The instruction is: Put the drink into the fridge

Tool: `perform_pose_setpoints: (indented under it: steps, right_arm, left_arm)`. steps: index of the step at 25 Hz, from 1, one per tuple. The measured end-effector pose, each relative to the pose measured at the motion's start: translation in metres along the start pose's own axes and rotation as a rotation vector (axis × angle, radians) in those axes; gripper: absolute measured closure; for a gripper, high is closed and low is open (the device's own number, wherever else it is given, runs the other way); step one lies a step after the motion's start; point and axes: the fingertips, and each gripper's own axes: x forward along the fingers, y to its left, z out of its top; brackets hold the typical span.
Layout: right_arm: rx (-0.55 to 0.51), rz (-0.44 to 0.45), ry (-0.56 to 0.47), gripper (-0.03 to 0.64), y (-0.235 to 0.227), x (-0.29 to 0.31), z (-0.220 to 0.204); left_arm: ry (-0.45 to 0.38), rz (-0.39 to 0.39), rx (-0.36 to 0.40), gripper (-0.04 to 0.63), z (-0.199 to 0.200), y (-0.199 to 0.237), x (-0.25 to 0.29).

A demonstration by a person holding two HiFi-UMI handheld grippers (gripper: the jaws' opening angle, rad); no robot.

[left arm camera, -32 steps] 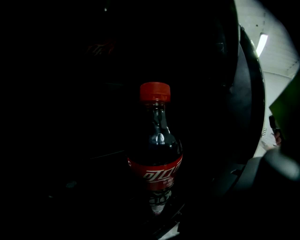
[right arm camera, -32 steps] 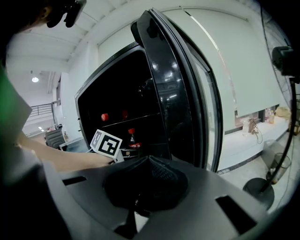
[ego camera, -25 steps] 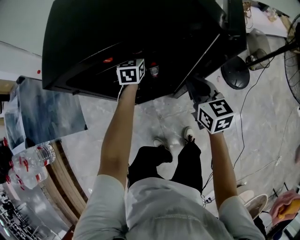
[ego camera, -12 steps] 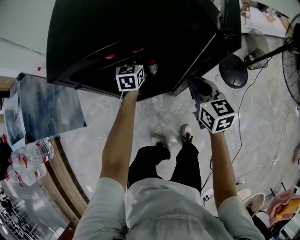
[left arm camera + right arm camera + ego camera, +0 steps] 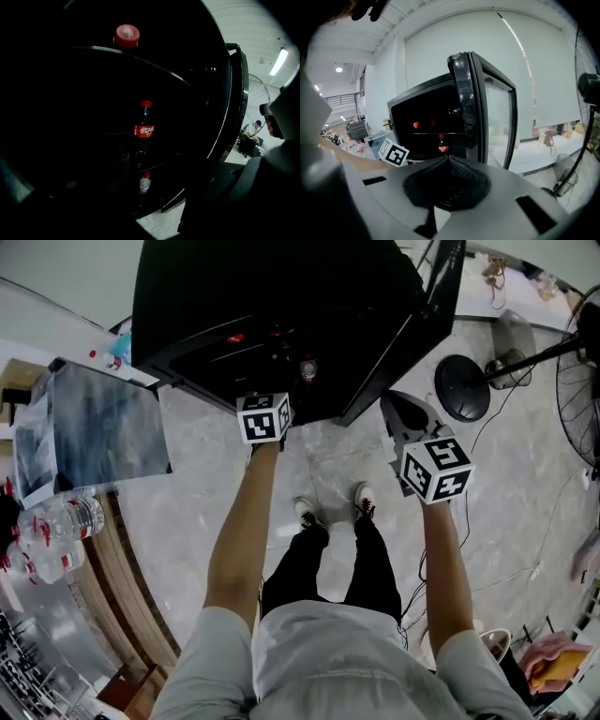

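The black fridge (image 5: 281, 296) stands in front of me with its glass door (image 5: 441, 296) swung open to the right. In the left gripper view a cola bottle (image 5: 144, 126) with a red cap and label stands upright on the middle shelf. A small water bottle (image 5: 145, 183) stands below it and a red cap (image 5: 126, 36) shows on the shelf above. My left gripper (image 5: 264, 414) hangs at the fridge's front edge, open and holding nothing. My right gripper (image 5: 405, 418) is beside the door, shut (image 5: 447, 161) and empty, and the cola bottle (image 5: 442, 146) shows beyond its jaws.
Several water bottles (image 5: 56, 540) lie on a counter at the left, next to a grey-blue panel (image 5: 94, 427). A fan base (image 5: 469, 385) and a standing fan (image 5: 586, 381) are to the right of the door, with cables across the floor. My feet (image 5: 333, 507) are on the marble floor.
My left gripper has drawn back out of the fridge to its front edge. I have stepped back, so the fridge sits higher in the head view. The right gripper has kept its place.
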Motion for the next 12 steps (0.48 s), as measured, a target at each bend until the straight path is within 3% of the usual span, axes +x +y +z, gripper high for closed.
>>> perform_pose_setpoints:
  steps: [2,5,12]
  right_arm:
    - [-0.016,0.000,-0.018,0.617,-0.001,-0.010,0.015]
    - [-0.043,0.003,-0.043,0.617,-0.003,-0.025,0.040]
    - [-0.201,0.014,-0.108,0.617,0.002,-0.056,0.106]
  left_arm:
    - [-0.014,0.019,-0.007,0.308,0.005,-0.009,-0.021]
    - [-0.064,0.030,0.029,0.427,0.027,-0.029,-0.056]
    - [-0.183,0.037,0.108,0.575,0.097,-0.055,-0.143]
